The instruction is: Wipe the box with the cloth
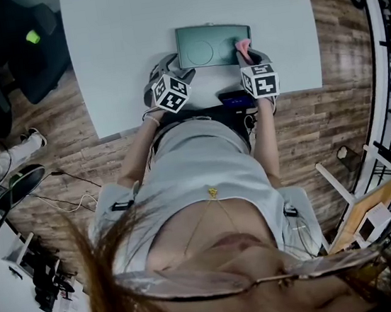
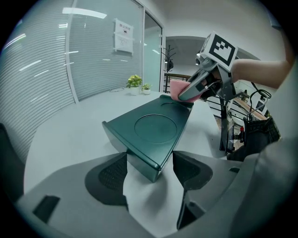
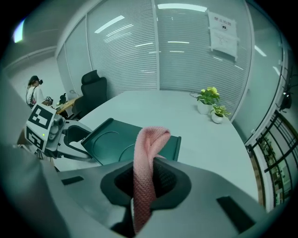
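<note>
Clamping box [image 2: 156,128] corner between my left tongs [image 2: 149,165], both pads against it. My right tongs [image 3: 148,179] grip pink cloth [image 3: 148,148], held at box's far end.

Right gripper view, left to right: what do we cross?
left gripper → pink cloth → potted plants → railing. Box left out: the cloth hangs across it.
</note>
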Action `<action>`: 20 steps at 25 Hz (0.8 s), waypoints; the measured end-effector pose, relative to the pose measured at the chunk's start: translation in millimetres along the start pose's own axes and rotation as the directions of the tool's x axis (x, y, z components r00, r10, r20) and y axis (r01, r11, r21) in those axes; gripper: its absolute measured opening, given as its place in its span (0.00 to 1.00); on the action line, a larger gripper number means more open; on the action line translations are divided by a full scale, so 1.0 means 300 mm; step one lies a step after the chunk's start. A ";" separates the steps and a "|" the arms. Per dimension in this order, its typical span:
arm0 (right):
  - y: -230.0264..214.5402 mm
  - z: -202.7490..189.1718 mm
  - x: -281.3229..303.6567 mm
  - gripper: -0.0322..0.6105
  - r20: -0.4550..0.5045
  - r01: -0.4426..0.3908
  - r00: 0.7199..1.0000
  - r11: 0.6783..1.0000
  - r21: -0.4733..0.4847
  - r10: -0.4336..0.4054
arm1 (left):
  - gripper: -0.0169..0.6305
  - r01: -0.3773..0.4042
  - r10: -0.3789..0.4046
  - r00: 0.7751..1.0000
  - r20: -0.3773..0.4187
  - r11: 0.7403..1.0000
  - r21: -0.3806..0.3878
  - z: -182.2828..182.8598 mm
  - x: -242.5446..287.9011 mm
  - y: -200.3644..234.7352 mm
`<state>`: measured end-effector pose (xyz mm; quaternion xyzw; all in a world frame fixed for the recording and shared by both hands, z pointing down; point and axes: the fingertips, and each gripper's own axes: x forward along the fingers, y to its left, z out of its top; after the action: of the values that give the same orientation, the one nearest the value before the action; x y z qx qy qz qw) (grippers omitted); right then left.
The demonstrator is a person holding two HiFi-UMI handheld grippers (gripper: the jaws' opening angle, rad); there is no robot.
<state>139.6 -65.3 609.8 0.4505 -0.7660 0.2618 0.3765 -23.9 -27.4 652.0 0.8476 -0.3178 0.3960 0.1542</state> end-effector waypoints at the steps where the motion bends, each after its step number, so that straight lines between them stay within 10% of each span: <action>1: -0.010 -0.013 0.001 0.12 -0.010 0.009 1.000 1.000 0.002 -0.009 | 0.52 -0.001 0.001 1.000 -0.001 1.000 0.000 0.000 0.001 0.000; 20: -0.033 -0.068 0.028 0.12 -0.029 0.049 0.999 0.993 0.104 -0.046 | 0.52 -0.002 0.002 1.000 -0.001 1.000 0.001 0.002 0.002 -0.004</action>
<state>152.9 -58.8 629.0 0.4842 -0.7352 0.2988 0.3685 -22.4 -27.2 652.1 0.8471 -0.3183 0.3968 0.1538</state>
